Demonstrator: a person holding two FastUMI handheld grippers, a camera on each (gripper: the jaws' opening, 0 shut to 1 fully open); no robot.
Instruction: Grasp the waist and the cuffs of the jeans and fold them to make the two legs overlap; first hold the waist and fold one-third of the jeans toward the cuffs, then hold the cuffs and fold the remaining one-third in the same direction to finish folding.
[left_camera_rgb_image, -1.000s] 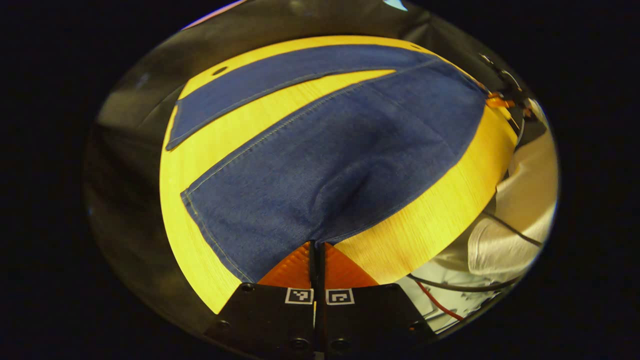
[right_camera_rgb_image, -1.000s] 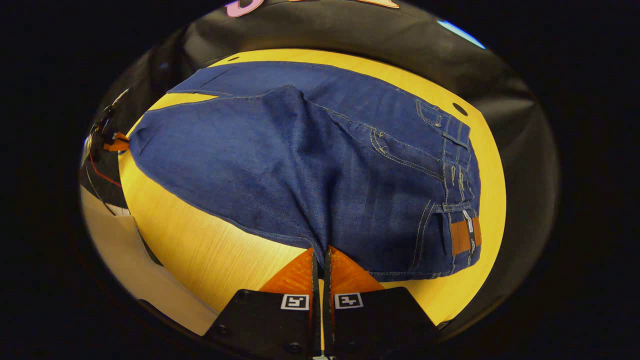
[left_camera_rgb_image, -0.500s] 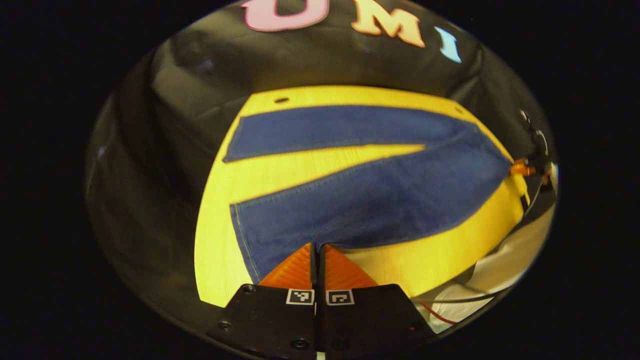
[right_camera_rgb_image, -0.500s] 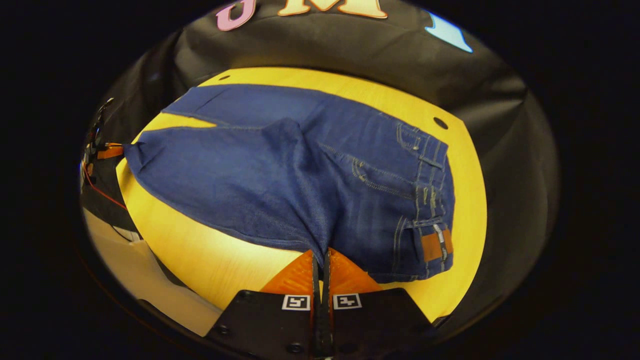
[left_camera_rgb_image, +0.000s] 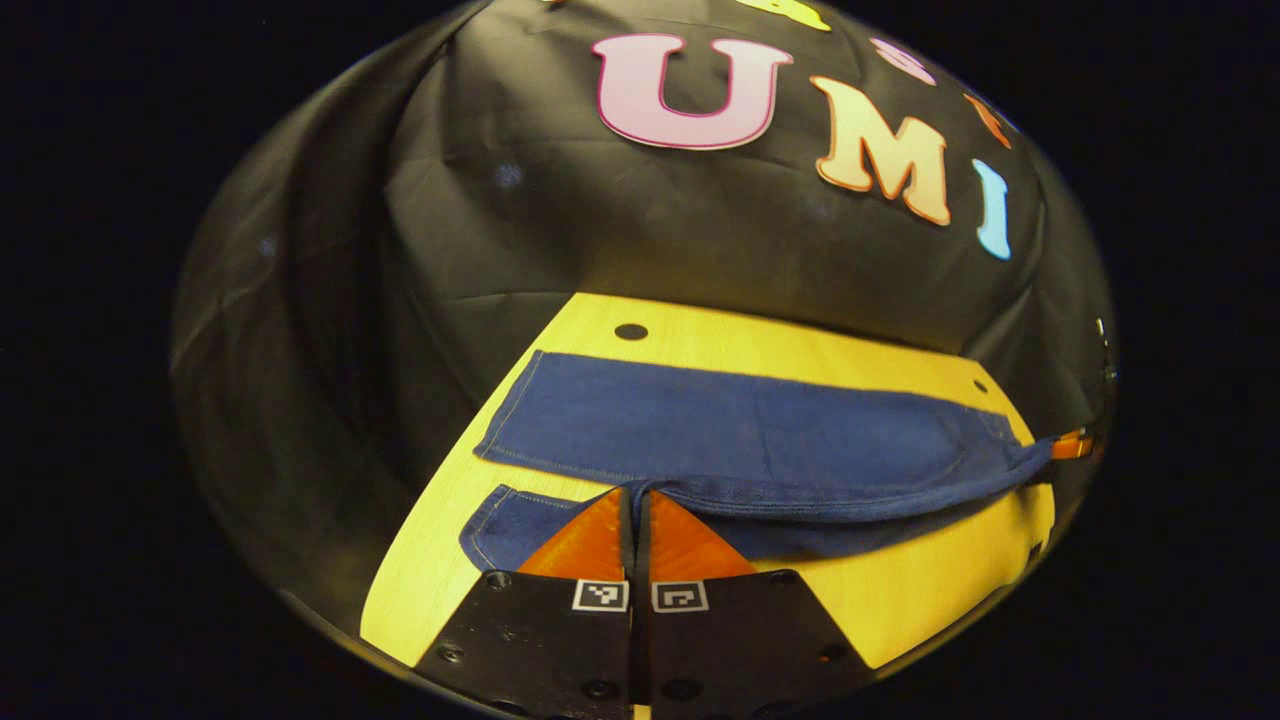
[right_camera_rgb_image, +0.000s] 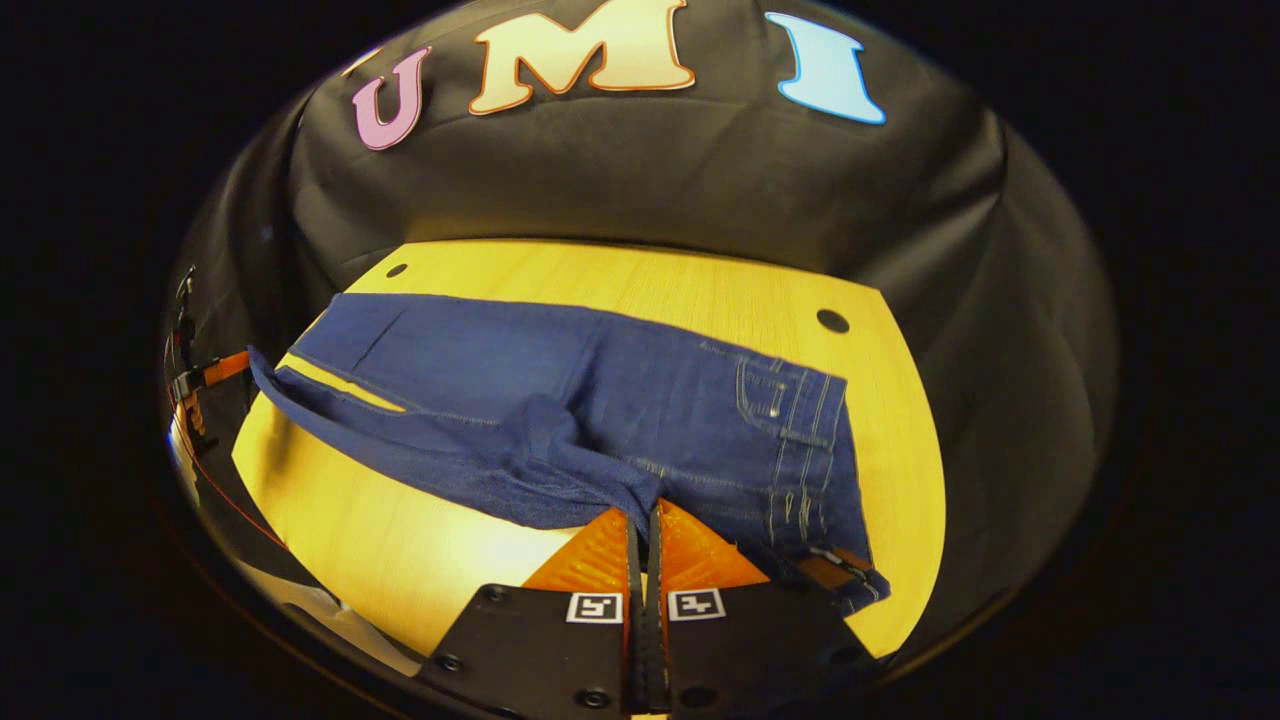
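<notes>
We saw the jeans (right_camera_rgb_image: 620, 400) spread on the yellow wooden table (right_camera_rgb_image: 640, 280), dark blue denim with pale contrast stitching along the seams. The far leg (left_camera_rgb_image: 730, 420) lay flat on the tabletop. The near leg (left_camera_rgb_image: 800, 495) was lifted off the surface at its edge, hanging in a shallow sag between the two grippers and casting a shadow on the wood beneath.

In the left gripper view, the left gripper (left_camera_rgb_image: 634, 492) had its fingers pressed together on the edge of the near leg close to the cuff (left_camera_rgb_image: 490, 525), whose stitched hem showed just left of the fingertips. In the right gripper view, the right gripper (right_camera_rgb_image: 643, 510) likewise pinched a bunched fold of denim near the hip, its fingers closed on the cloth.

A brown patch (right_camera_rgb_image: 825, 570) sat at the waistband by the right gripper; any writing on it was too small to read. Each gripper body carried small square black-and-white markers (right_camera_rgb_image: 645, 606).

The right gripper view gave us the waist end: belt loops (right_camera_rgb_image: 800, 400), a pocket with a rivet, and two round holes in the table, one of them (right_camera_rgb_image: 832, 321) beyond the waistband. The left gripper view gave us the cuff end, and far off at the right rim the other gripper (left_camera_rgb_image: 1072, 445) holding the raised edge.
</notes>
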